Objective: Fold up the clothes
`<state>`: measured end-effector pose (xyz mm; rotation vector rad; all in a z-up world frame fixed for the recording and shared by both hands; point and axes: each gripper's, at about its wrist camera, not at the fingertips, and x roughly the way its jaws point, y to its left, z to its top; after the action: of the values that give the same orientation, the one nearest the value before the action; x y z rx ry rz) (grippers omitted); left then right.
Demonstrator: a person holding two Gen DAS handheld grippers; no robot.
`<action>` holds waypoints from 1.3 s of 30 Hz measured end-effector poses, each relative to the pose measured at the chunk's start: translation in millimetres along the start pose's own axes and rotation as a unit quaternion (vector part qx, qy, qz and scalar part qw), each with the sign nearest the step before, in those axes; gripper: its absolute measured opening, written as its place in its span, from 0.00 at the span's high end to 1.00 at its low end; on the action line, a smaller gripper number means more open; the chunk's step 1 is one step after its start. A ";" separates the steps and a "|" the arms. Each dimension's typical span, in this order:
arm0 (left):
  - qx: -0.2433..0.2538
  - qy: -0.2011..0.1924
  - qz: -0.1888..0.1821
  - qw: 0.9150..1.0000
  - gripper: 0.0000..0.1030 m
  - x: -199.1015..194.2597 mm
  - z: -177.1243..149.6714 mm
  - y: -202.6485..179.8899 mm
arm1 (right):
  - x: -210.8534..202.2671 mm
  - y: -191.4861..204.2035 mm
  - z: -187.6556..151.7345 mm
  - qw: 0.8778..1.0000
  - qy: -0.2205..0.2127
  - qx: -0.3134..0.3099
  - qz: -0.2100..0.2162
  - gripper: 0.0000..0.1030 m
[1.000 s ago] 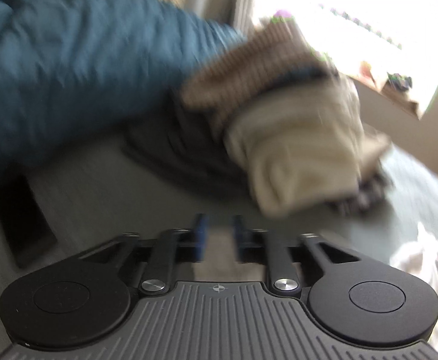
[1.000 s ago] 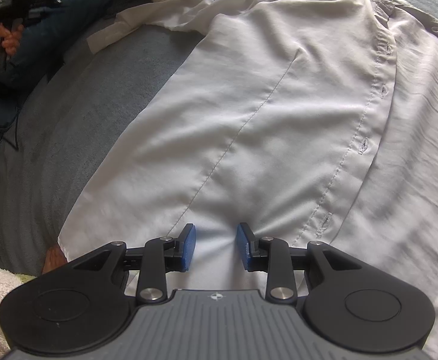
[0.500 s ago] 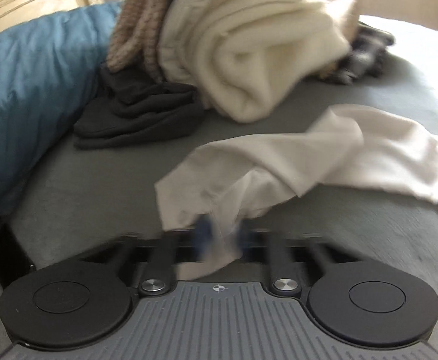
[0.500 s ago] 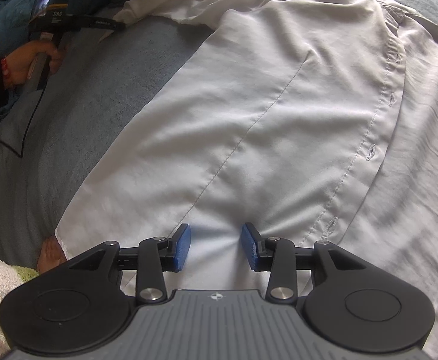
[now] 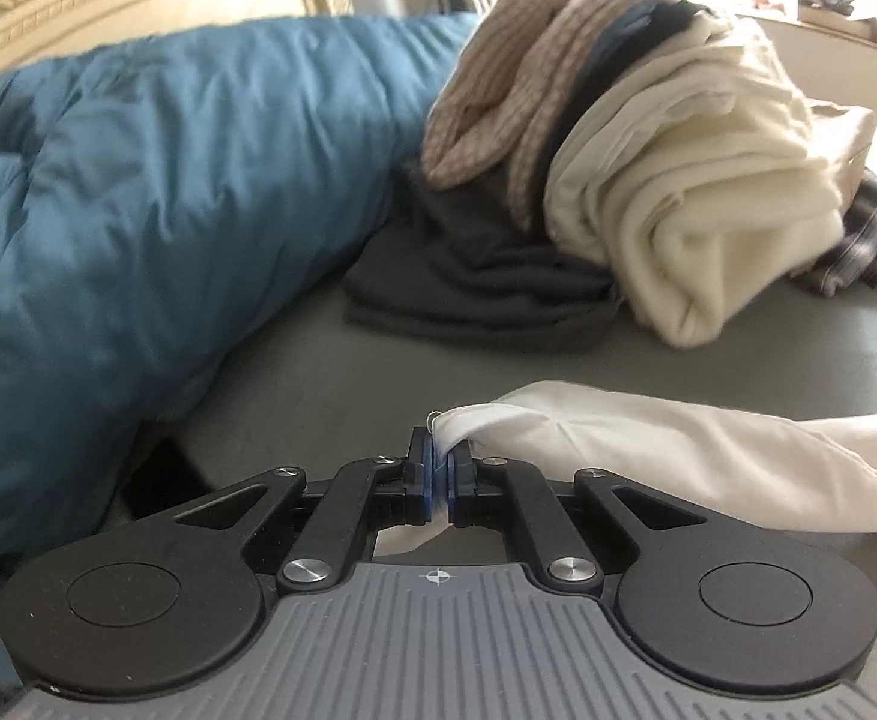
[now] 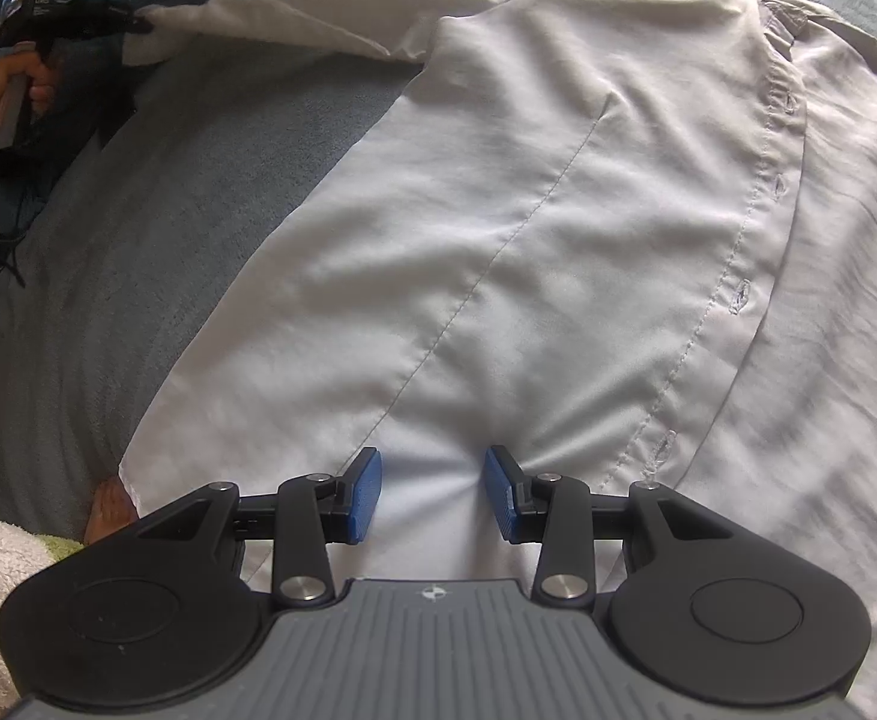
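White button-up shirt point(image 6: 498, 228) lies spread on the bed point(image 6: 108, 228); left gripper point(image 5: 436, 480) jaws pinch its sleeve, perhaps the cuff, at 10 o'clock; right gripper point(image 6: 432, 495) jaws part-open over the hem

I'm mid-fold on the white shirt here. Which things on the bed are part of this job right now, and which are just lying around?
In the job:
- white shirt, spread flat
- its sleeve
- left gripper, shut on the sleeve end
- right gripper, open over the hem

Lying about:
- blue duvet
- clothes pile
- dark garment
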<state>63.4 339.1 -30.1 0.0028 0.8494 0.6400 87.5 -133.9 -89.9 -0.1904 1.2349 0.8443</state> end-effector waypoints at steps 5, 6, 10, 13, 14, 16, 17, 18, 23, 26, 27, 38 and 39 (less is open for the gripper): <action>0.025 0.019 -0.004 1.000 0.97 -11.0 -27.0 -12.3 | -0.5 -0.9 -0.7 1.000 -0.002 0.000 0.001 0.60; 0.032 0.024 -0.005 0.999 0.97 -11.4 -32.9 -14.1 | -0.4 -1.0 -0.6 1.000 -0.001 0.000 0.001 0.60; 0.077 0.061 -0.015 0.995 0.91 -4.0 -55.9 -16.8 | -0.6 -1.0 -0.2 1.000 -0.001 0.000 0.001 0.60; 0.083 0.079 0.000 0.993 0.64 -4.4 -70.2 -11.6 | -1.2 -1.0 -0.4 1.000 -0.002 0.000 0.001 0.60; 0.083 0.083 0.004 0.993 0.55 -4.9 -74.3 -9.3 | -1.4 -0.9 -0.2 1.000 -0.001 0.000 0.001 0.60; 0.070 0.078 0.008 0.994 0.50 -7.8 -78.2 -1.7 | -2.2 -0.5 1.4 1.000 0.002 -0.004 0.002 0.60; 0.061 0.076 0.005 0.995 0.48 -8.5 -79.2 2.1 | -3.6 -0.1 3.6 1.000 0.007 -0.008 0.002 0.60; 0.053 0.075 0.002 0.996 0.47 -9.1 -79.9 5.8 | -6.0 0.9 7.2 1.000 0.014 -0.013 0.001 0.60; 0.046 0.050 -0.024 0.997 0.41 -14.4 -80.4 16.5 | -36.8 10.5 46.9 0.998 0.006 -0.045 0.034 0.60; 0.052 0.045 -0.061 0.996 0.35 -14.9 -79.0 22.1 | -52.7 24.0 86.5 0.995 -0.015 -0.062 0.078 0.60; 0.053 0.048 -0.077 0.994 0.34 -15.0 -79.0 24.2 | -53.4 30.2 100.9 0.993 -0.021 -0.065 0.093 0.60; 0.017 0.043 -0.146 0.988 0.27 -20.0 -82.7 50.8 | 45.0 120.4 229.6 0.973 -0.074 -0.194 0.103 0.60; 0.033 0.040 -0.139 0.989 0.27 -14.4 -79.7 49.0 | 55.5 128.7 235.8 0.969 -0.079 -0.215 0.093 0.60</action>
<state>-25.1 351.8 -61.5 -0.0803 0.9289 0.3512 184.6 111.8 -15.8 -0.3534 0.9160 1.2635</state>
